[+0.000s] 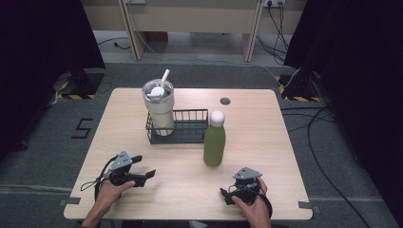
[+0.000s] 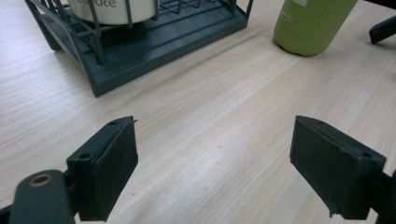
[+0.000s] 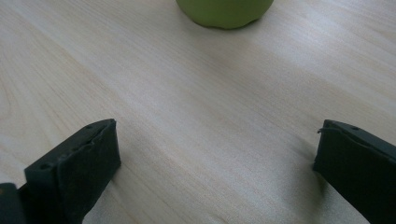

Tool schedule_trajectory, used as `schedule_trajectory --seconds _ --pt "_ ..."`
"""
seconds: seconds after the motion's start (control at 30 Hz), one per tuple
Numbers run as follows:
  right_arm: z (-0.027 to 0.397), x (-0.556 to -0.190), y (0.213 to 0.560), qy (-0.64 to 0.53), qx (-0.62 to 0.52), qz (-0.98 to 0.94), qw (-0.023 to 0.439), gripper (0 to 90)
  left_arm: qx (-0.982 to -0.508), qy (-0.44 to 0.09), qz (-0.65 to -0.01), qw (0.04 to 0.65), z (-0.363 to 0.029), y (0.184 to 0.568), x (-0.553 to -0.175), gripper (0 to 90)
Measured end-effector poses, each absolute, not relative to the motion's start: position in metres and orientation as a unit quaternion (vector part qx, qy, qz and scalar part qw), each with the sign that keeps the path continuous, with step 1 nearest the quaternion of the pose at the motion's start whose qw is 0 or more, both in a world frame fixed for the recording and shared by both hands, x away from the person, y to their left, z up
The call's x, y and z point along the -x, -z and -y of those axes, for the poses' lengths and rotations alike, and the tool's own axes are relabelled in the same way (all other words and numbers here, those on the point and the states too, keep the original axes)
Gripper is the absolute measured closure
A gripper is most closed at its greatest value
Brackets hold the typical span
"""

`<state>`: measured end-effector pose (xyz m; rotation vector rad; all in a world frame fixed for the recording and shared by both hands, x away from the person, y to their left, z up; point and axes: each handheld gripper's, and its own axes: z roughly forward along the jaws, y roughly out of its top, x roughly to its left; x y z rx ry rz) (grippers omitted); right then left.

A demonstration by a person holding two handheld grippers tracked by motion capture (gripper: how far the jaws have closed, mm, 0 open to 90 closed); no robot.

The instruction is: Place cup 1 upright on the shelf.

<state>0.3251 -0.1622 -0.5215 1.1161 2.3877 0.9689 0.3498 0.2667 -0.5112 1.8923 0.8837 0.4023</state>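
Fingers of both the left gripper (image 1: pixel 146 167) and right gripper (image 1: pixel 227 194) spread wide, empty; green bottle (image 3: pixel 224 11) cut off above, bare table (image 1: pixel 185 185) before it.

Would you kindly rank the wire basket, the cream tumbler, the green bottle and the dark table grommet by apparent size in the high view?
1. wire basket, widest footprint
2. cream tumbler and green bottle: too alike to rank, both tall
3. table grommet, by far the smallest

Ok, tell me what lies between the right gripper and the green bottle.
Nothing: in the right gripper view, bare table runs from the open right gripper to the green bottle.
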Motion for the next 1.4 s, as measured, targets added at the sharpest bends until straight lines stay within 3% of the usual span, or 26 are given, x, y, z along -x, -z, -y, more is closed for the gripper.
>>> schedule_trajectory --seconds 1.4 --pt "0.161 -0.324 0.521 -0.34 -0.392 -0.839 0.165 0.9 -0.83 -0.152 -0.349 0.408 -0.261 0.524 -0.326 14.9"
